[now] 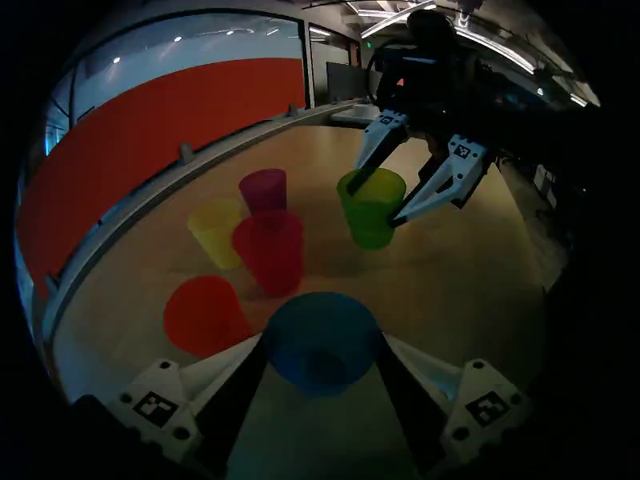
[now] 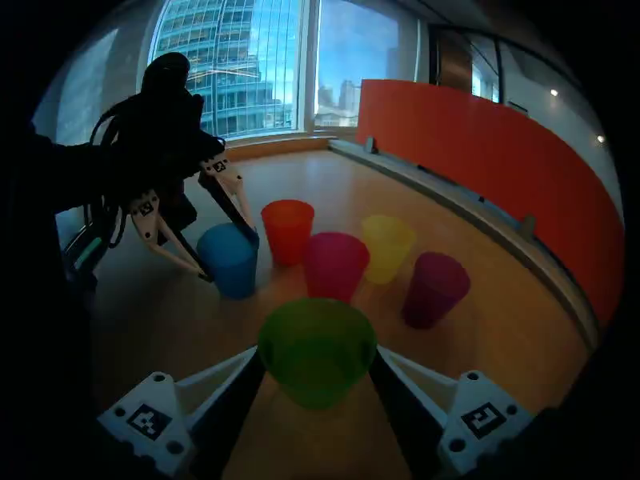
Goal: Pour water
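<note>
Left gripper view: the left gripper (image 1: 322, 346) is clenched on a blue cup (image 1: 322, 320), with one finger pressed to each side of it, low over the wooden table (image 1: 464, 272). Across the table, the right gripper (image 1: 373, 205) grasps a green cup (image 1: 370, 228) the same way, both fingers against its wall. Both cups are upright. Between them stand four more translucent cups: an orange cup (image 1: 204, 314) nearest the blue one, then a magenta cup (image 1: 270, 250), a yellow cup (image 1: 214, 230) beside it and a purple cup (image 1: 263, 190) behind. Whether any cup holds water cannot be told. A red wall panel (image 1: 160, 120) runs along the table's far edge.
</note>
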Motion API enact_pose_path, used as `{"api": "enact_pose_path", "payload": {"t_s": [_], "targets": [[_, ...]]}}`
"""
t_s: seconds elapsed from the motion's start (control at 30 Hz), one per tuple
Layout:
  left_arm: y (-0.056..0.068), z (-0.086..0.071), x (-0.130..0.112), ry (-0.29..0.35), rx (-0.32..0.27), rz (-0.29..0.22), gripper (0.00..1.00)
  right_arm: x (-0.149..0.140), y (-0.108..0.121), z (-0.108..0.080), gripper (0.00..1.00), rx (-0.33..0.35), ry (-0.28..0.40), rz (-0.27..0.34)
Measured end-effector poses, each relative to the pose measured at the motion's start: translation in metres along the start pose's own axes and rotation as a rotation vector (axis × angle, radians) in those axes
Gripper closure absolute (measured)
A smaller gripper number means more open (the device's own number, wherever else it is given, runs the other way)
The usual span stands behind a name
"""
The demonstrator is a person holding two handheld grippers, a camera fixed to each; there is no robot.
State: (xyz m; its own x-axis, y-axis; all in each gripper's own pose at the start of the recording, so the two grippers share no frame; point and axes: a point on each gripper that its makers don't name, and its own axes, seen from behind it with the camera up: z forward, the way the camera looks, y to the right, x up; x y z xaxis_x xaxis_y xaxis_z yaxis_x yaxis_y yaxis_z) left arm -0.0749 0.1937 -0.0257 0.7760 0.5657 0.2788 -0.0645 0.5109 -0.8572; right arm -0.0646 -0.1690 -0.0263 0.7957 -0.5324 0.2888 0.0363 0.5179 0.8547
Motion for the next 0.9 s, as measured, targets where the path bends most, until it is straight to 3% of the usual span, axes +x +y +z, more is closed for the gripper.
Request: {"api": "enact_pose_path", "payload": {"t_s": [0.67, 0.8, 0.9], "targets": [[-0.002, -0.001, -0.009, -0.014, -0.002, -0.012, 0.1, -0.006, -0.005, 0.007, 0.1, 0.003, 0.002, 0.013], [-0.003, 0.0, -0.013, -0.028, 0.006, -0.007, 0.02, -0.005, -0.005, 0.008, 0.1, 0.005, 0.003, 0.014], [-0.004, 0.001, -0.016, -0.038, 0.009, -0.005, 0.02, -0.005, -0.005, 0.009, 0.1, 0.006, 0.004, 0.014]]}}
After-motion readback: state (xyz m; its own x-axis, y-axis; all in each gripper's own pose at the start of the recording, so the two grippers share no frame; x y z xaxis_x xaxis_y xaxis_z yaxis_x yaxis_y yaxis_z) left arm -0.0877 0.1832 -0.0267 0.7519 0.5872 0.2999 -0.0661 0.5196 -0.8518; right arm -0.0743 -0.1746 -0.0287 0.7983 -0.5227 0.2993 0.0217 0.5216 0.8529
